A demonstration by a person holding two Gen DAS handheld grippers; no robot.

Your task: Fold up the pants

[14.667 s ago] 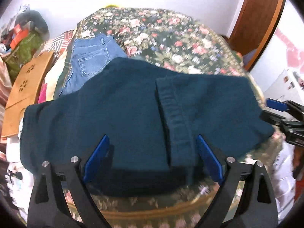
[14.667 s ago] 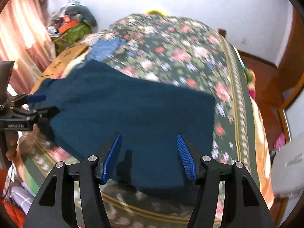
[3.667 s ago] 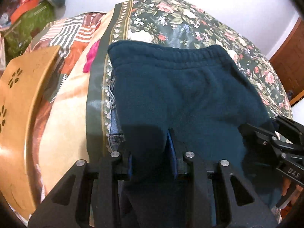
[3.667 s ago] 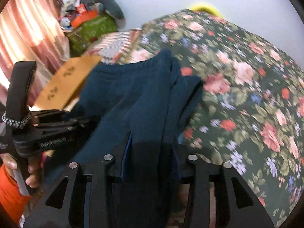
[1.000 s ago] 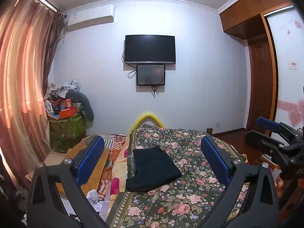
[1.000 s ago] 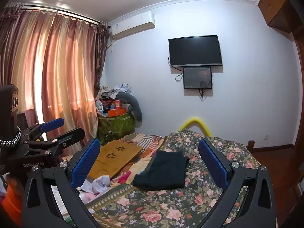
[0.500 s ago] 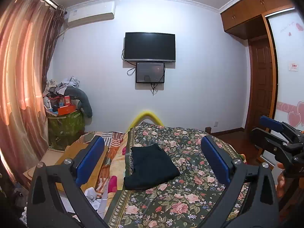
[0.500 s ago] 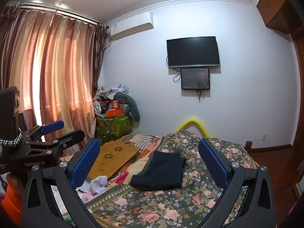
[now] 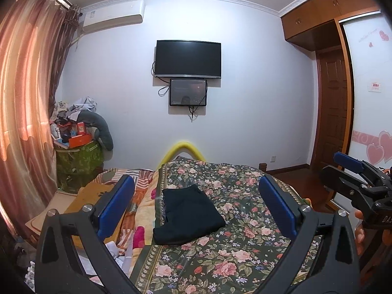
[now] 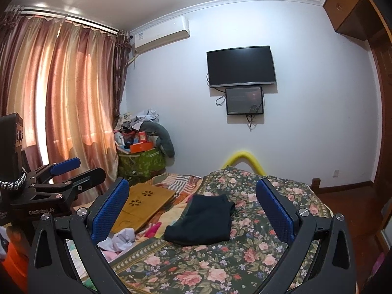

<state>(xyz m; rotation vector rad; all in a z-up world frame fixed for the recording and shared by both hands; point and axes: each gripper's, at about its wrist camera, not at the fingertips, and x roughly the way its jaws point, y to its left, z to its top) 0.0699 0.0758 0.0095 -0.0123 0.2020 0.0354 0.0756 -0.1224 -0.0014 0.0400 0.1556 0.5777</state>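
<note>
The dark pants (image 9: 187,214) lie folded into a compact rectangle on the floral bedspread (image 9: 245,250), near its left edge; they also show in the right wrist view (image 10: 204,221). My left gripper (image 9: 196,208) is open and empty, held well back from the bed and above it. My right gripper (image 10: 193,212) is open and empty too, equally far back. Each gripper shows at the edge of the other's view: the right one (image 9: 360,183) and the left one (image 10: 61,181).
A wooden lap tray (image 10: 144,205) and loose clothes (image 10: 120,241) lie left of the bed. A cluttered green bin (image 9: 78,161) stands by the curtains (image 10: 61,112). A TV (image 9: 188,58) hangs on the far wall. A wardrobe and door (image 9: 333,112) are at right.
Both open grippers stay back from the bed; the views have shifted slightly. The folded pants lie unmoved. Earlier, both grippers were shut on the pants.
</note>
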